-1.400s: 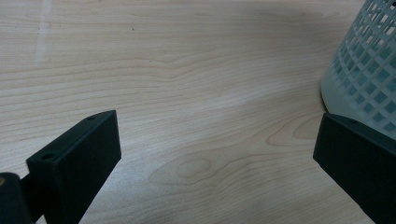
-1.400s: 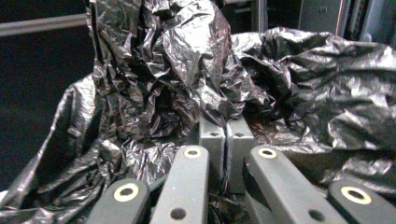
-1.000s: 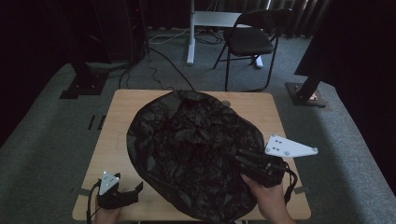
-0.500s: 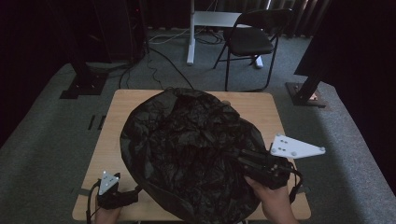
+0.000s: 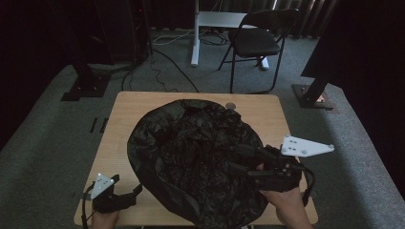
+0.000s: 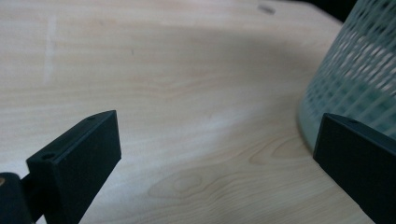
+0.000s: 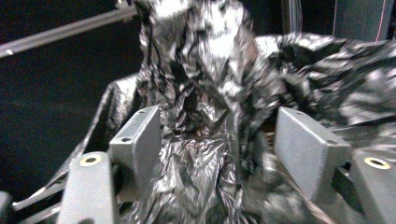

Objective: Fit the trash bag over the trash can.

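Observation:
A crumpled black plastic bag (image 5: 191, 157) lies bunched over a pale mesh basket (image 6: 359, 70) on the wooden table (image 5: 124, 124). My right gripper (image 5: 236, 159) reaches in over the bag's right side. Its jaws have just been opening and now stand apart, with a ridge of the bag's film (image 7: 201, 121) loose between them in the right gripper view, around my right gripper (image 7: 224, 135). My left gripper (image 5: 133, 193) is near the table's front left corner, pointing at the bag's lower edge. In the left gripper view, my left gripper (image 6: 217, 140) stands wide open over bare wood, the basket wall beside its right jaw.
A small round mark (image 5: 231, 105) sits on the table behind the bag. Beyond the table stand a black folding chair (image 5: 258, 43), a white desk leg (image 5: 195, 38) and dark stand bases (image 5: 83, 88), with cables on the grey carpet.
The right gripper's jaws have spread apart and let go of the bag film. The left gripper has lifted a little off the table. The bag has settled slightly.

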`<state>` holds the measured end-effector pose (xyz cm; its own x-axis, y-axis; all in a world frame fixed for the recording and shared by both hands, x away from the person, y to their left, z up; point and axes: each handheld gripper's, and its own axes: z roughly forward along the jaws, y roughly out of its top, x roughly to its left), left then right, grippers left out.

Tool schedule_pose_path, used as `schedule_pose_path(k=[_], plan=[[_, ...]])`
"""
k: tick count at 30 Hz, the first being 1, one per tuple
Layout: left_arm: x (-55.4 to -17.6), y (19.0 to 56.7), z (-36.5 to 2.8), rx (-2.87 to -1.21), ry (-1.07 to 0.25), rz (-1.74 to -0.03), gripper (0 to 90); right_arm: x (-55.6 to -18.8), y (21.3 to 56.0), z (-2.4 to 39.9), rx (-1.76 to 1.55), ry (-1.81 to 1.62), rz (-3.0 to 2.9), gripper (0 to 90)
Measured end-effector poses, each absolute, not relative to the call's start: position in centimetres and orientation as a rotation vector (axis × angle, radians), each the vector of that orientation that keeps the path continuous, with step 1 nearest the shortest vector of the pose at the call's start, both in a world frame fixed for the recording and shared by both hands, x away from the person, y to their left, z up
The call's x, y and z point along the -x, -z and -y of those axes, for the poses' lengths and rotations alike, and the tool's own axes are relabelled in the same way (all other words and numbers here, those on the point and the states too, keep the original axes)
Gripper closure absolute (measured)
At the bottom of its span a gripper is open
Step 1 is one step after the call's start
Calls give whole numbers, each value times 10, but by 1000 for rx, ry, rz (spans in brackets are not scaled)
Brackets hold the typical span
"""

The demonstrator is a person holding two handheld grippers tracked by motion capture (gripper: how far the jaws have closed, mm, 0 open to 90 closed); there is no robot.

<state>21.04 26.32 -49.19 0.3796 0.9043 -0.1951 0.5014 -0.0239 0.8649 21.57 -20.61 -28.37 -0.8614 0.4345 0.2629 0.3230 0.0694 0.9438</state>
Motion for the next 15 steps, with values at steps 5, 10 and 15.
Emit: schedule_pose_path(k=[5,10,15], plan=[[-199,461,-276,-1601,-494,-1230,11,-210,275,233,-821,-1918,-2144,237],[-179,423,-277,-1592,-473,-1116,11,-218,281,261,-951,-1810,-2075,210],[-161,392,-257,-1633,-490,-942,10,-244,302,274,-1111,-1723,-2115,180]])
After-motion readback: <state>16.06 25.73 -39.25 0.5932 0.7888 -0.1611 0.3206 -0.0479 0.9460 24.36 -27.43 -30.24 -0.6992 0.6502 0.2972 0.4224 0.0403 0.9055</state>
